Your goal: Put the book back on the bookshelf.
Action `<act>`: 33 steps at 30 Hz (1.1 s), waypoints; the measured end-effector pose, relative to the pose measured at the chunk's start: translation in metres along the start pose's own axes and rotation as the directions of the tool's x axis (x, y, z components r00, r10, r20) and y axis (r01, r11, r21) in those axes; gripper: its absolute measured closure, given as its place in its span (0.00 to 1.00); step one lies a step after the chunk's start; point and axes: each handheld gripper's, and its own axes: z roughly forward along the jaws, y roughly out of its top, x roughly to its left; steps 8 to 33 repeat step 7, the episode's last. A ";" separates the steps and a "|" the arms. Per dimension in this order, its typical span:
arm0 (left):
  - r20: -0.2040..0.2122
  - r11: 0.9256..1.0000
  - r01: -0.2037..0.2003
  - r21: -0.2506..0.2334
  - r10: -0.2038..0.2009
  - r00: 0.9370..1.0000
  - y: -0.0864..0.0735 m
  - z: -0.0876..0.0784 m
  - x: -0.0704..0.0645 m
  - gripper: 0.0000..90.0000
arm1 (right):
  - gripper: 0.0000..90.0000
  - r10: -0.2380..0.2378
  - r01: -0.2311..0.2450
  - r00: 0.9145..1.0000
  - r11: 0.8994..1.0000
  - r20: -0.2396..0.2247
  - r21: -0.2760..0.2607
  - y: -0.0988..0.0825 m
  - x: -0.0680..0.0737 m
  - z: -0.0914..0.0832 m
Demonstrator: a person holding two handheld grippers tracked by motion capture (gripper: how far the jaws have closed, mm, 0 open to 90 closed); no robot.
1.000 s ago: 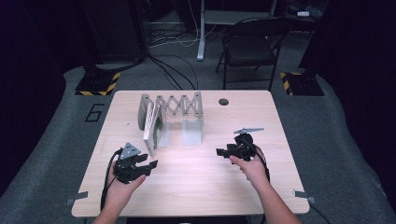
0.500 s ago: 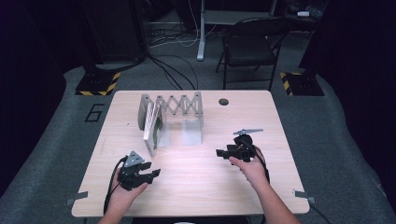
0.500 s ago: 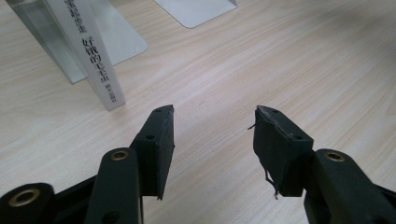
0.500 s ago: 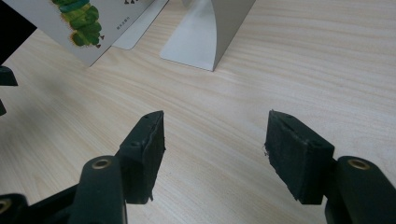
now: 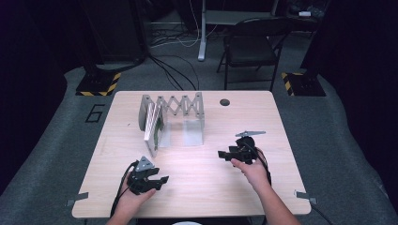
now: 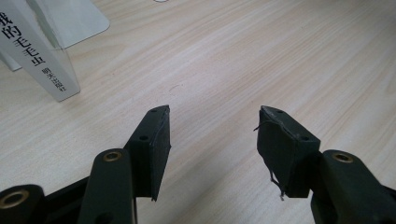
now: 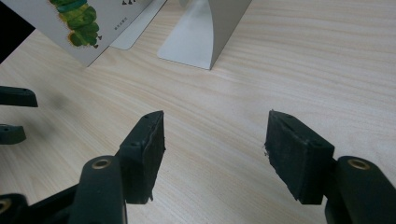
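Note:
A thin white picture book (image 5: 152,124) leans upright in the left end of a grey accordion book rack (image 5: 180,105) at the back of the wooden table (image 5: 206,187). My left gripper (image 5: 162,183) hovers low over the table's near left, in front of the book. Its jaws have just been opening and nothing is between them (image 6: 212,116). The book's spine (image 6: 39,51) stands off to its upper left. My right gripper (image 5: 221,155) sits at the near right, pointing left, open and empty (image 7: 215,121). The book's cover (image 7: 79,23) and the rack's grey foot plate (image 7: 205,32) lie ahead of it.
A black round grommet (image 5: 225,102) sits in the tabletop behind the rack. A folding chair (image 5: 251,47) and cables stand on the floor beyond the table. The left gripper's jaw tips (image 7: 14,98) show at the left edge of the right gripper view.
My left hand has drawn back toward the table's near edge and sunk closer to the wood, its jaws a little wider. The right hand has stayed put.

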 end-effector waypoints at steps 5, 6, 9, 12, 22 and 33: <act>-0.026 1.000 0.018 -0.016 -0.018 0.999 0.002 0.002 -0.004 0.48 | 0.42 0.018 -0.018 1.000 1.000 -0.008 -0.006 -0.002 -0.001 -0.002; -0.031 1.000 0.022 -0.016 -0.023 0.999 0.001 0.002 -0.004 0.48 | 0.42 0.015 -0.015 1.000 1.000 -0.009 -0.009 -0.003 -0.002 -0.002; -0.042 0.999 0.027 -0.021 -0.028 0.999 0.001 0.002 -0.005 0.48 | 0.42 0.018 -0.018 1.000 1.000 -0.008 -0.009 -0.003 -0.002 -0.002; -0.042 0.999 0.027 -0.021 -0.028 0.999 0.001 0.002 -0.005 0.48 | 0.42 0.018 -0.018 1.000 1.000 -0.008 -0.009 -0.003 -0.002 -0.002; -0.042 0.999 0.027 -0.021 -0.028 0.999 0.001 0.002 -0.005 0.48 | 0.42 0.018 -0.018 1.000 1.000 -0.008 -0.009 -0.003 -0.002 -0.002; -0.042 0.999 0.027 -0.021 -0.028 0.999 0.001 0.002 -0.005 0.48 | 0.42 0.018 -0.018 1.000 1.000 -0.008 -0.009 -0.003 -0.002 -0.002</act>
